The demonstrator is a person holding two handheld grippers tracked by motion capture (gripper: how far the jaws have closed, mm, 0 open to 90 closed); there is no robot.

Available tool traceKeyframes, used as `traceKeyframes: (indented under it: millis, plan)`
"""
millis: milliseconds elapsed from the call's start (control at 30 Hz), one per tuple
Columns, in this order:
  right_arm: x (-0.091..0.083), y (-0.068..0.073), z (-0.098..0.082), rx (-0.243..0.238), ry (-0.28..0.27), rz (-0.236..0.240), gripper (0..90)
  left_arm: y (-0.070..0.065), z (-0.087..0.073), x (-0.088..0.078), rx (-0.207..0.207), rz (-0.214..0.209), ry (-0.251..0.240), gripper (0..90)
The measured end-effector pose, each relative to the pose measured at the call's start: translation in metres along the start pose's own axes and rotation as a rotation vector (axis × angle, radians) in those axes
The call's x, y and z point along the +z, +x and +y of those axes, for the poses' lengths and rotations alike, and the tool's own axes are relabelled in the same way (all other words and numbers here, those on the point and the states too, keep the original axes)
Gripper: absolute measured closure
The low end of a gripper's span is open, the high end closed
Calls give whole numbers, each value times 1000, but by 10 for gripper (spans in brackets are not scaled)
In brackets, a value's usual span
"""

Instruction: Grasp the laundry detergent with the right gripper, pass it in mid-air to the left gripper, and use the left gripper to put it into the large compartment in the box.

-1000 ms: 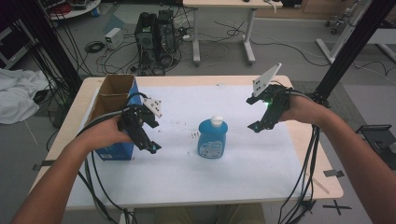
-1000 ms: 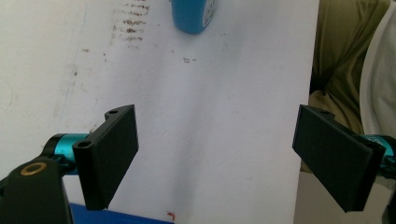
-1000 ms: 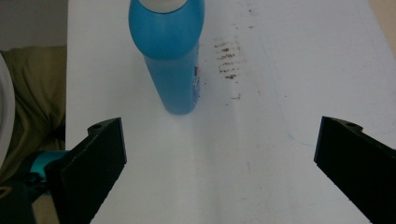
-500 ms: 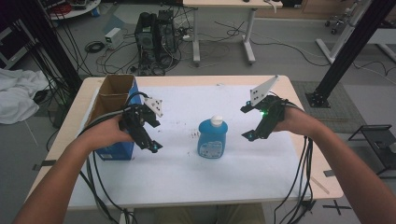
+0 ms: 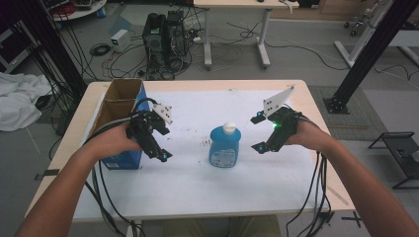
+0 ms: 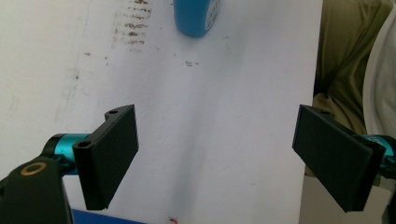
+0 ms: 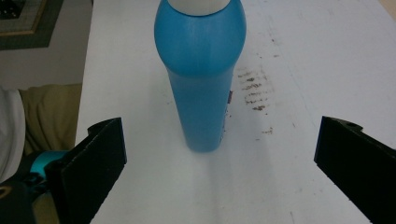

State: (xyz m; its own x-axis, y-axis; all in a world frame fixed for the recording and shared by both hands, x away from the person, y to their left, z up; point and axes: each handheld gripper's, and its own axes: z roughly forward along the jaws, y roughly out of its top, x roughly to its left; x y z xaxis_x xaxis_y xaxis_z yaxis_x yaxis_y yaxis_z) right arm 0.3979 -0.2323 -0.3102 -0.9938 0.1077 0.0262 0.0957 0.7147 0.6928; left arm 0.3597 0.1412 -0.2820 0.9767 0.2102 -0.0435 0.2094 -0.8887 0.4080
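A blue bottle (image 5: 225, 148) with a white cap stands upright in the middle of the white table (image 5: 197, 192). My right gripper (image 5: 258, 134) is just to its right, open, with its jaws pointed at the bottle. In the right gripper view the bottle (image 7: 203, 74) stands a short way ahead between the wide-open jaws of the right gripper (image 7: 219, 172), apart from both. My left gripper (image 5: 161, 143) hovers left of the bottle, open and holding nothing. The left gripper view has the left gripper (image 6: 224, 158) over bare table, with the bottle's base (image 6: 196, 16) at the top edge.
An open cardboard box with blue sides (image 5: 120, 106) stands at the table's left edge, close behind the left hand. Brown scuff marks (image 7: 252, 86) lie on the table beside the bottle. Cables trail from both grippers over the near edge. A computer tower (image 5: 163, 37) stands on the floor beyond the table.
My right gripper has moved left and nearer, from the far right of the table to just beside the bottle. The left gripper and the bottle have stayed put.
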Motion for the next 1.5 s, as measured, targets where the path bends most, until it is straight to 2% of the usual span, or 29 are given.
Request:
traceKeyframes:
  millis: [67, 200, 267, 300, 433, 533, 567, 600, 633, 667, 733, 767, 833, 933, 1067, 1100, 1167, 1300, 1333, 1400, 1500]
  plan:
    - [2, 1, -1, 2, -10, 0, 12, 1, 0, -1, 17, -4, 17, 144]
    - [5, 1, -3, -5, -23, 4, 12, 1, 0, 1, 7, -4, 5, 144]
    - [7, 2, -4, 32, -24, 4, 12, 2, 1, 1, 13, -3, 10, 145]
    - [9, 0, -4, 4, -38, 8, 12, 2, 1, 1, 13, 1, 12, 145]
    - [14, 2, -3, 31, -29, 10, 12, 2, 0, 1, 18, -2, 14, 144]
    - [19, 0, -2, 18, -45, 16, 12, 2, 0, 1, 16, -5, 20, 145]
    - [20, 2, -2, 35, -34, 13, 12, 0, 0, 3, -24, -3, -13, 145]
    - [23, -1, -2, 3, -46, 22, 12, 0, -1, 4, -23, 1, -14, 144]
    - [23, -1, -2, 3, -46, 22, 12, 0, -1, 4, -23, 1, -14, 145]
    - [24, 1, -1, 20, -43, 24, 12, 3, 0, 2, 20, 0, 18, 145]
    - [28, -1, 0, 6, -48, 27, 12, 0, -1, 3, -19, 1, -15, 145]
    - [30, -1, 0, 10, -47, 29, 12, 3, 0, 1, 19, -4, 19, 145]
    - [32, -2, 0, 12, -52, 26, 12, 2, -1, 2, 7, 1, 10, 145]
    - [36, -2, 1, 17, -55, 29, 12, 3, -1, 1, 19, 2, 20, 145]
    - [40, -3, -1, 29, -65, 34, 12, 4, -2, 2, 12, 1, 15, 145]
    - [42, -4, -1, 27, -72, 32, 12, 3, -3, 4, -5, -1, -2, 145]
    - [44, -4, -3, 35, -75, 36, 12, 3, -3, 4, -8, -2, -4, 144]
    - [49, -4, -5, 46, -83, 38, 12, 3, -3, 5, -3, -1, 0, 145]
    - [51, -5, -6, 34, -89, 41, 12, 5, -3, 3, 17, -4, 17, 145]
    - [52, -4, -6, 48, -87, 38, 12, 4, -4, 5, 2, -2, 1, 144]
    - [55, -3, -5, 43, -89, 44, 12, 5, -4, 4, 13, -8, 16, 144]
